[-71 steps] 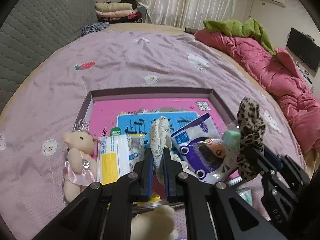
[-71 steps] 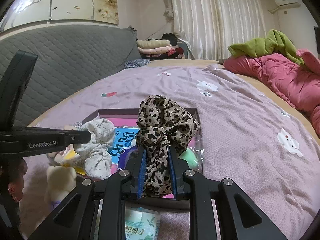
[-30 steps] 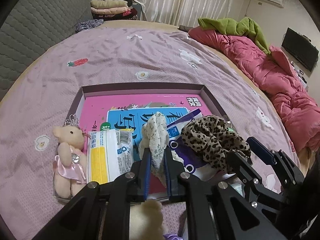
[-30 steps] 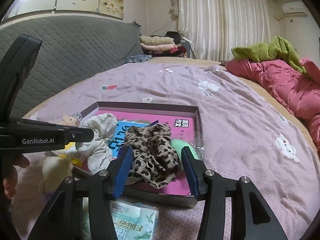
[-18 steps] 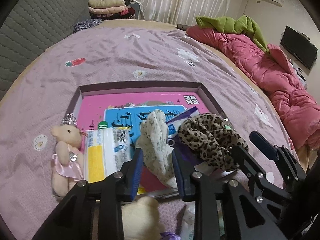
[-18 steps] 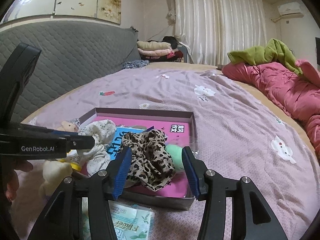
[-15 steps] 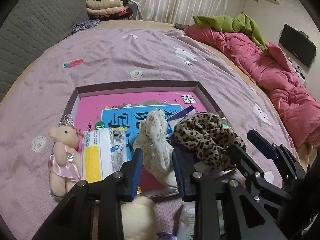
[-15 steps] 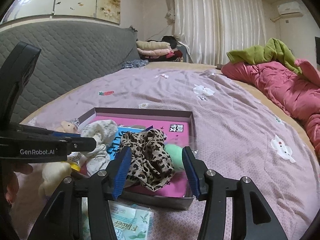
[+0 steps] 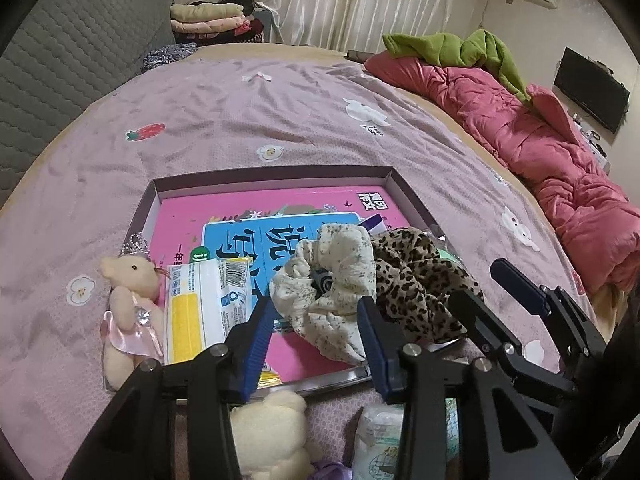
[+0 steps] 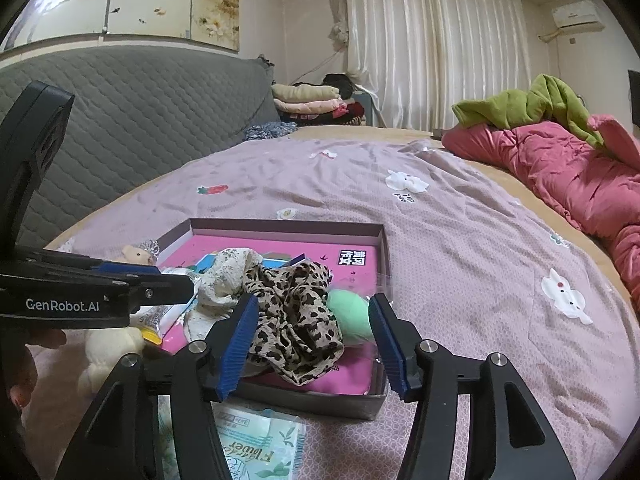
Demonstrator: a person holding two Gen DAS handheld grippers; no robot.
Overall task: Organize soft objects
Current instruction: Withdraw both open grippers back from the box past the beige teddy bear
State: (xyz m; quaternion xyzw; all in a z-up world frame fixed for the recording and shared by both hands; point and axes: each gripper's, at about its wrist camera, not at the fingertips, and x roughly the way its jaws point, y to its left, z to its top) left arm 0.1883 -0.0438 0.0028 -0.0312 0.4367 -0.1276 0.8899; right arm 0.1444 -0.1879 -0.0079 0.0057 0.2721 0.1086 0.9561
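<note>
My left gripper (image 9: 316, 334) has its jaws spread apart, holding nothing; its blue fingers (image 9: 256, 344) flank the near edge of the cream floral scrunchie (image 9: 332, 292) without contact that I can confirm. My right gripper (image 10: 312, 340) is likewise spread wide and empty, its blue pads (image 10: 236, 336) standing either side of the leopard-print scrunchie (image 10: 294, 320). Nearest to me, outside the box, lie a cream plush toy (image 9: 272, 432) and a tissue pack (image 10: 248, 448) printed with "Flower", both on the pink bedsheet (image 9: 248, 120). The shallow box (image 9: 276, 174) sits just beyond, lined with a pink-and-blue book (image 9: 240, 224). Both scrunchies rest inside the box, touching each other, the cream one to the left of the leopard one. A mint-green soft object (image 10: 350, 316) lies just right of the leopard scrunchie against the box's right wall. A white-and-yellow packet (image 9: 200, 308) lies at the box's left side, and a small bear in a pink dress (image 9: 128, 308) rests at the left wall, next to the packet. Farther off, a red quilt (image 10: 568, 176) and a green blanket (image 10: 532, 108) are heaped at the right, and folded clothes (image 10: 308, 100) are stacked near the curtains (image 10: 432, 40).
</note>
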